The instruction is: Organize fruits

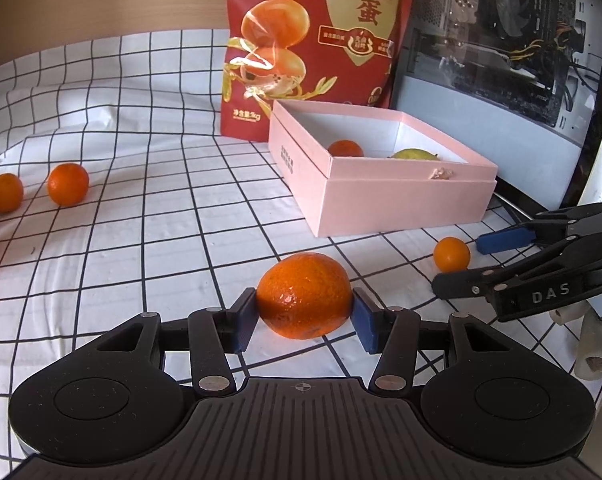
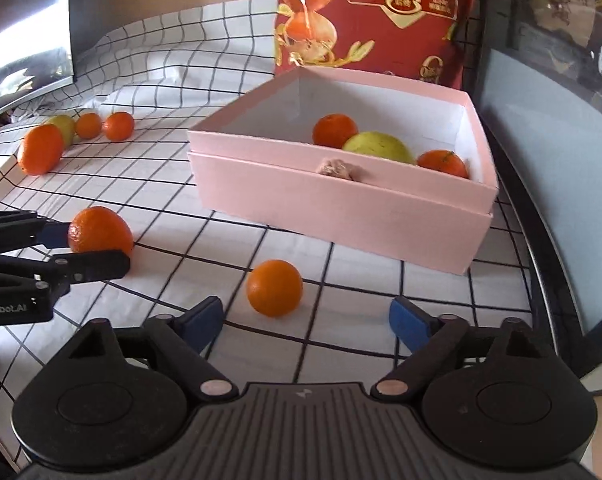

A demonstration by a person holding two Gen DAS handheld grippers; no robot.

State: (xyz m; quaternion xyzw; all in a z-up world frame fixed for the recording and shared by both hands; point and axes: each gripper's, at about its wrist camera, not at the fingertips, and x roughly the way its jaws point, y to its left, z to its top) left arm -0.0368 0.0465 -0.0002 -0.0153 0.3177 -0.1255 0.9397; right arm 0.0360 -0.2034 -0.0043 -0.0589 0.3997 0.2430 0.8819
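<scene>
My left gripper (image 1: 304, 316) is shut on a large orange (image 1: 304, 295), its blue pads pressed on both sides; the orange sits low over the checked cloth. It also shows in the right wrist view (image 2: 99, 230). My right gripper (image 2: 305, 320) is open, with a small orange (image 2: 275, 287) lying on the cloth just ahead of its pads; this orange also shows in the left wrist view (image 1: 451, 254). The pink box (image 2: 341, 204) holds two oranges (image 2: 335, 130) and a yellow-green fruit (image 2: 377, 147).
A red snack bag (image 1: 313, 40) stands behind the box. A glass-sided computer case (image 1: 501, 40) is at the right. Several more oranges (image 1: 67, 183) and a green fruit (image 2: 63, 128) lie at the far left on the cloth. A monitor (image 2: 21, 52) stands at the left.
</scene>
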